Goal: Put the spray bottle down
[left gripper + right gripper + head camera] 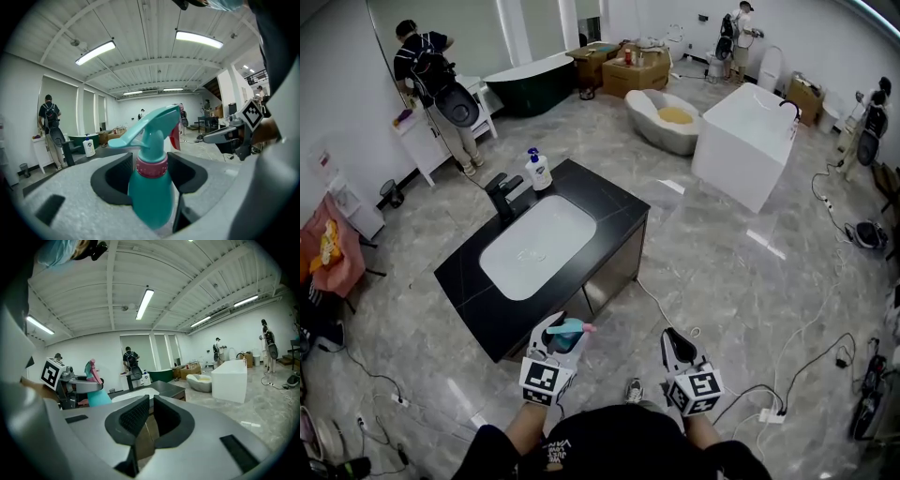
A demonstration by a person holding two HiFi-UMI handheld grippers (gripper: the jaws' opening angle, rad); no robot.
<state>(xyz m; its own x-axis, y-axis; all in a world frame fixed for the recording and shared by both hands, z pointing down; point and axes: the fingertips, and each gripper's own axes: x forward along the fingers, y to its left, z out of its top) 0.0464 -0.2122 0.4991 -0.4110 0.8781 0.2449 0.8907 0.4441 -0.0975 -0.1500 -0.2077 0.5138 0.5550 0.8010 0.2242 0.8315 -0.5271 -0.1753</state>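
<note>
The teal plastic spray bottle with a pink collar (150, 187) is not yet set down. It is pinched in the left gripper (558, 330), low in the head view, just short of the black vanity counter (614, 202). The right gripper (149, 405) is closed on nothing.

text: none legible | soap bottle (538, 170) label: too small

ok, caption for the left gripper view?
Left gripper holding a teal spray bottle between its jaws, not yet set down.
</note>
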